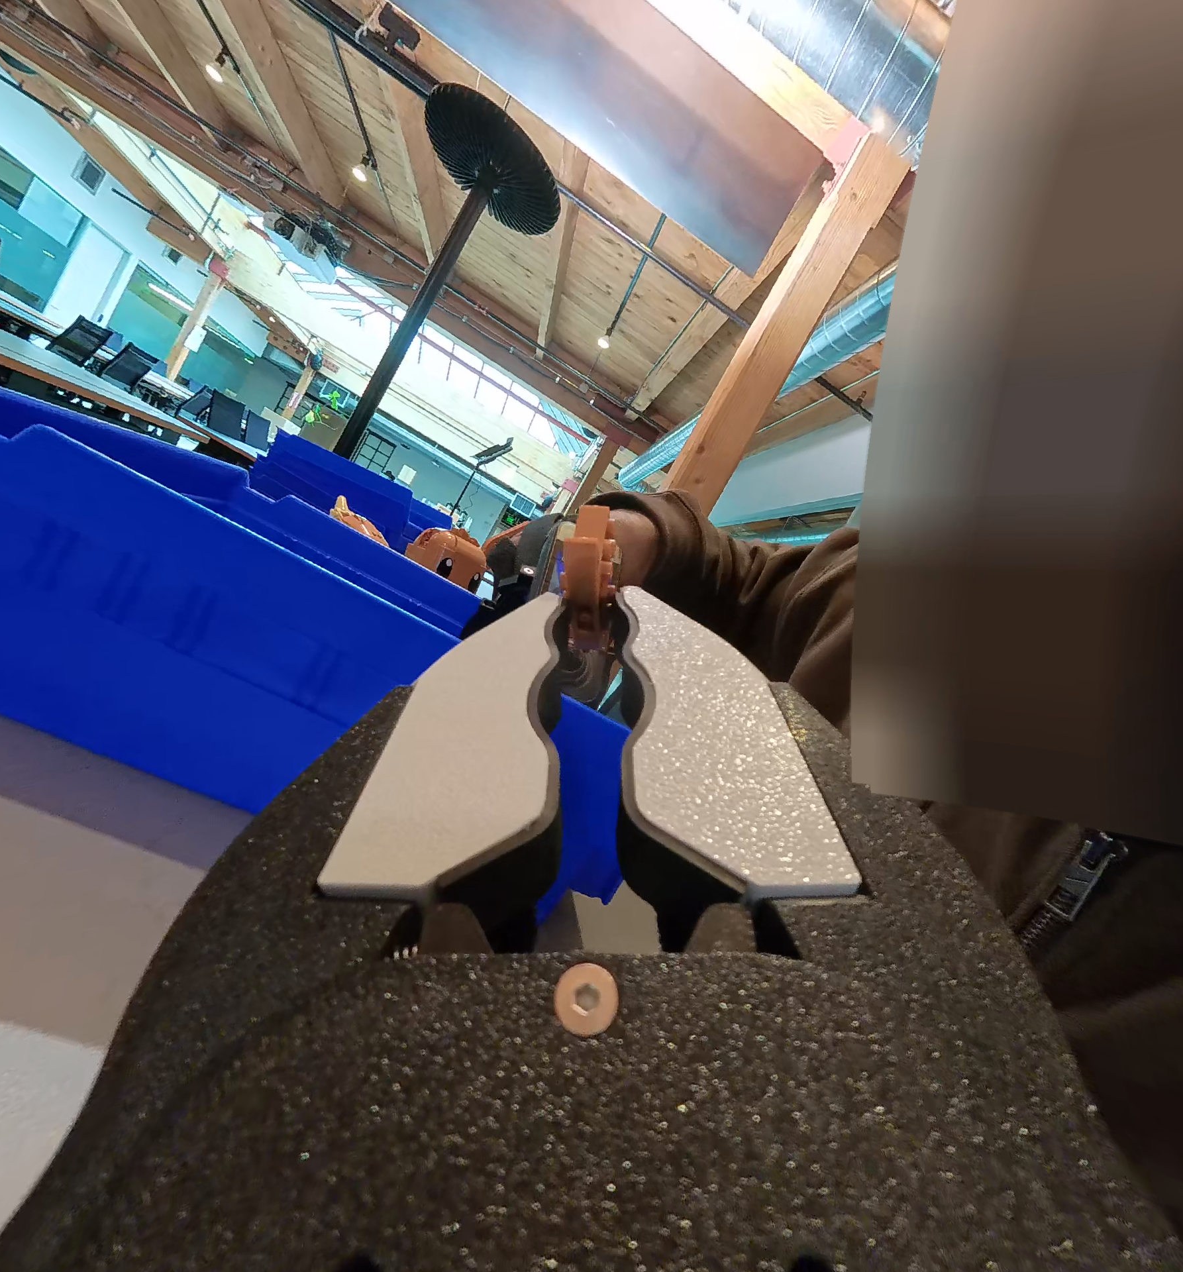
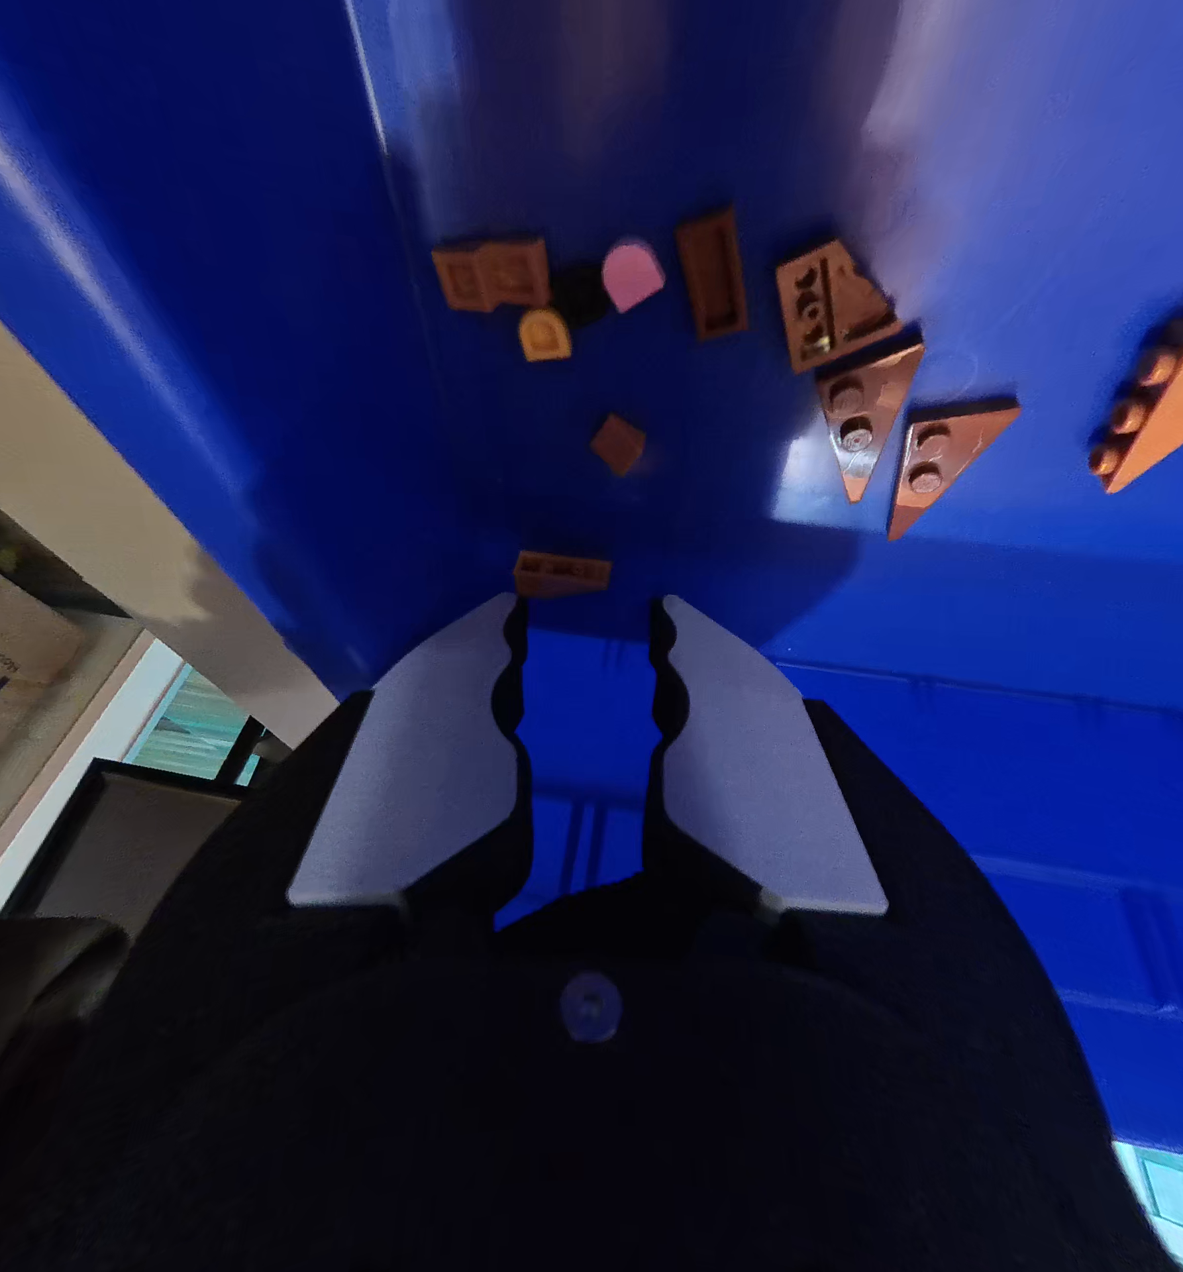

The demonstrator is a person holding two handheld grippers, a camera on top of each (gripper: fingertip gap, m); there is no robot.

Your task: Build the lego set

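Left wrist view: the left gripper [image 1: 590, 606] points up and outward, its grey fingers [image 1: 478, 716] closed on a small orange-brown assembly of plastic building bricks [image 1: 585, 564]. The lower end of the assembly sits pinched between the tips and the rest stands upright above them. Just behind it are a person's hand [image 1: 633, 550] and brown sleeve [image 1: 747, 585]. To the left, blue plastic bins [image 1: 162, 585] line the grey table [image 1: 59, 860]; an orange-brown brick-built figure head with dark eyes [image 1: 448, 557] shows over one rim.

Right wrist view: the right gripper [image 2: 589, 606] reaches down into a blue plastic bin [image 2: 231, 275], jaws apart with nothing between them. Nearest, just past the left fingertip and not touching it, lies a small orange-brown rectangular brick [image 2: 561, 573]. Farther off lie a small brown sloped tile [image 2: 617, 444], a pink rounded tile [image 2: 632, 274], a tan rounded tile [image 2: 544, 335] and several brown wedge plates [image 2: 857, 420]. The view is slightly blurred.

To work well here, I would judge it best to keep the left clamp steady and level, and to centre the open right fingers squarely over one loose piece, clear of its neighbours, before closing
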